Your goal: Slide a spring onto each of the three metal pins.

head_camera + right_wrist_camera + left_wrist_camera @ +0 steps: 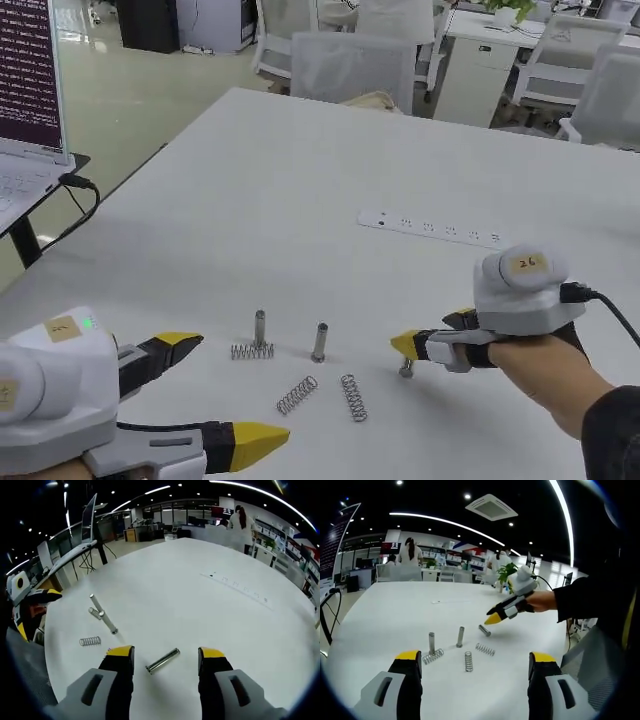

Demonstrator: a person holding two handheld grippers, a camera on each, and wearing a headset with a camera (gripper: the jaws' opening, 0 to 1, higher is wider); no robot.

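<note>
In the head view the left gripper [218, 388] hung at the bottom left over the white table [300, 180], its yellow-tipped jaws wide apart and holding nothing; the right gripper [408, 346], in a gloved hand [512, 352], sat low at the right, and its opening could not be told from there; the left pin [260, 327] and the middle pin [320, 341] stood upright near each other, and the third pin [406, 370] lay just under the right gripper's tip; the first spring [252, 351] lay just beside the foot of the left pin, and the second spring [297, 394] and the third spring [352, 397] lay loose nearer the person, none of them on a pin; a power strip [430, 229] lay farther back and a laptop [25, 100] stood at the far left. In the left gripper view the left gripper [475, 656] was open and empty; beyond it were the two standing pins, the three springs flat on the table, and the third pin [484, 630] on its side below the right gripper [495, 619]. In the right gripper view the right gripper [166, 652] was open, gripping nothing; the third pin [163, 660] lay flat on the table between its jaws, touching neither; the middle pin [107, 621] and the left pin [95, 601] stood beyond, with the first spring [94, 612] by the left pin's foot and a loose spring [90, 641] nearer.
</note>
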